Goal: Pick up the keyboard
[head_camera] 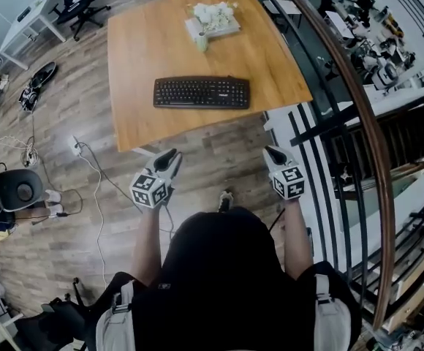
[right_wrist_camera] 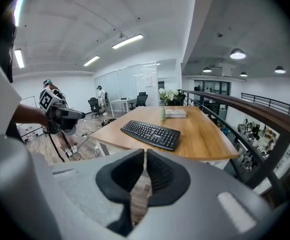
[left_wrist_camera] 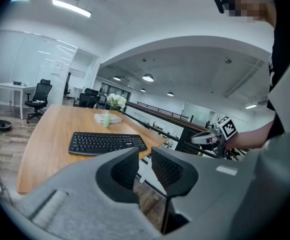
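Keyboard (head_camera: 201,92) lies on the table (head_camera: 135,57); short of the table, left gripper (head_camera: 172,156) and right gripper (head_camera: 273,152) hover, jaws together, empty.

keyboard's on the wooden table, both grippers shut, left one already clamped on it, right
No. The left gripper is shut on nothing, short of the table; the head view shows it apart from the keyboard. The rest holds: the right gripper is shut too.

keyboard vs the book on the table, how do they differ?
The keyboard is black; the book is pale. The keyboard is long and lies toward the table's near edge; the book is shorter, at the far edge beside a small green vase. Both lie flat on the wooden table.
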Available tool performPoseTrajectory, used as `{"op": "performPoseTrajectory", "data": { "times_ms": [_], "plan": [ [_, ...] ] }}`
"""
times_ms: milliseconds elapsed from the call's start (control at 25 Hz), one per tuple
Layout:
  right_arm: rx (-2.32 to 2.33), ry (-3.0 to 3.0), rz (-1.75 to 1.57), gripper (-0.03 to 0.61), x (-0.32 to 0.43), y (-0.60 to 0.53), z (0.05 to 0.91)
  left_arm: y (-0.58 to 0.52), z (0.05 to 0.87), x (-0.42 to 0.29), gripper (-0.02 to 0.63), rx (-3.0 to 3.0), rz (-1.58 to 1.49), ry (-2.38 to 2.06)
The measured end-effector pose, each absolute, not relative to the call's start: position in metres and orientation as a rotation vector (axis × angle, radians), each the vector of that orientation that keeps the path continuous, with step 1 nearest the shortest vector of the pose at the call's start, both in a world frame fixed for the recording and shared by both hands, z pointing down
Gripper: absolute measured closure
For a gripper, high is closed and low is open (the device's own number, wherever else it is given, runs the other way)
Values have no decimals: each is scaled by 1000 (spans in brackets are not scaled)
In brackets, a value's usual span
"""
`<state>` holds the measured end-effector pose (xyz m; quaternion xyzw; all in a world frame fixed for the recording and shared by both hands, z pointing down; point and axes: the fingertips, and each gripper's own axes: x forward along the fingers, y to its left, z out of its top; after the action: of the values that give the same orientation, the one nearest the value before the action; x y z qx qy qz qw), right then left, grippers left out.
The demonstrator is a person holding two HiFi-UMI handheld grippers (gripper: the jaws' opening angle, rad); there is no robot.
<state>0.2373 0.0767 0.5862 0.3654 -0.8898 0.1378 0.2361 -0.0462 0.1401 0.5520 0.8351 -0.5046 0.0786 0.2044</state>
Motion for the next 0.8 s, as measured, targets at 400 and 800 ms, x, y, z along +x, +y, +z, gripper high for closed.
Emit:
{"op": "performPoseTrajectory", "data": {
  "times_ms": [400,800],
  "plan": [
    [899,-2481,381,561,229,24,596,111,553,-50,526,2259,242,-1502],
    [800,-2511,356,560,224,-11,605,102,559,-43,526,2210,258,-1565]
  ]
}}
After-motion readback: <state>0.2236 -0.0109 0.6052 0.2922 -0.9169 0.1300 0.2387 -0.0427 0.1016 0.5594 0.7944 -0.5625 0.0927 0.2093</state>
